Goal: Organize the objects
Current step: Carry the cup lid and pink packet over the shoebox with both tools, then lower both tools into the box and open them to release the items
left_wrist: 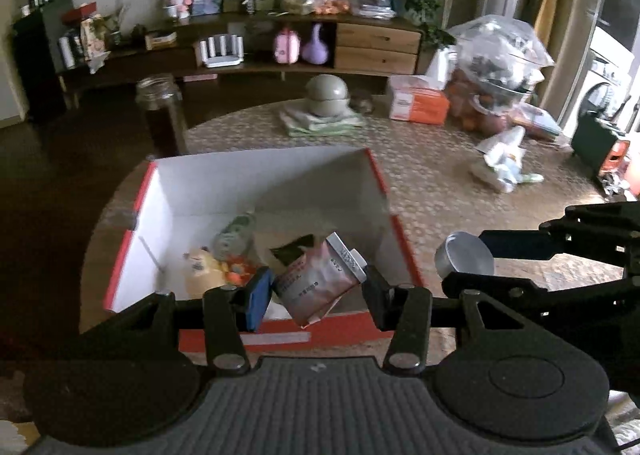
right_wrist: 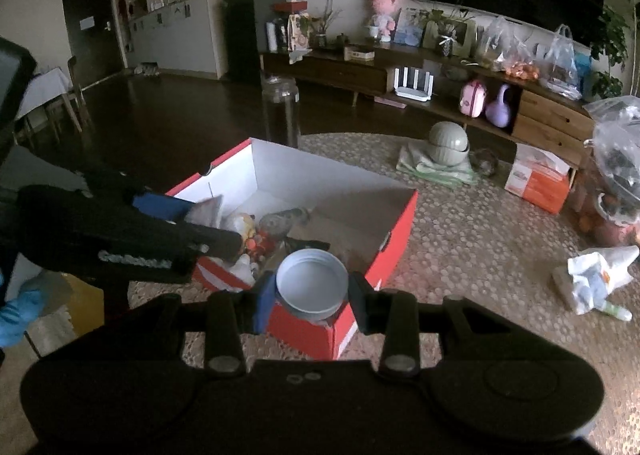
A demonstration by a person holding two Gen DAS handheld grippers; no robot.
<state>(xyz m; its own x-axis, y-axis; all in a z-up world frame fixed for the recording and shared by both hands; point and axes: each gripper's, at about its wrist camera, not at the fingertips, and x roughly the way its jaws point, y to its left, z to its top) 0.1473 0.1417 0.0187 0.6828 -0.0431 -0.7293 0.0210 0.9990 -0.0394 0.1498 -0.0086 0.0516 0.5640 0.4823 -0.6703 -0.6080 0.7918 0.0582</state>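
The left gripper [left_wrist: 316,295] has its fingers [left_wrist: 258,299] clamped on a pink-and-white packet [left_wrist: 316,283], gripping it by its two side edges. The packet hangs tilted above the near end of the box, its long axis running from lower left up to upper right, with the grey sealed end pointing up and to the right. Below it lies the red box [left_wrist: 404,251] with white inner walls, standing open on the patterned counter [left_wrist: 440,175] and holding a yellow plush toy [left_wrist: 202,267], a clear bottle [left_wrist: 236,231] lying on its side and a dark wrapper [left_wrist: 294,249].

The right gripper [right_wrist: 311,289] has its fingers [right_wrist: 264,301] closed on a round white lid [right_wrist: 311,283] by its rim, the hollow side facing the camera, held over the box's near corner [right_wrist: 340,335].

Farther out on the counter stand a glass jar [left_wrist: 160,111], a grey-green bowl [left_wrist: 326,97] on folded cloth, an orange pack [left_wrist: 418,101] and a crumpled white bag [right_wrist: 596,277].
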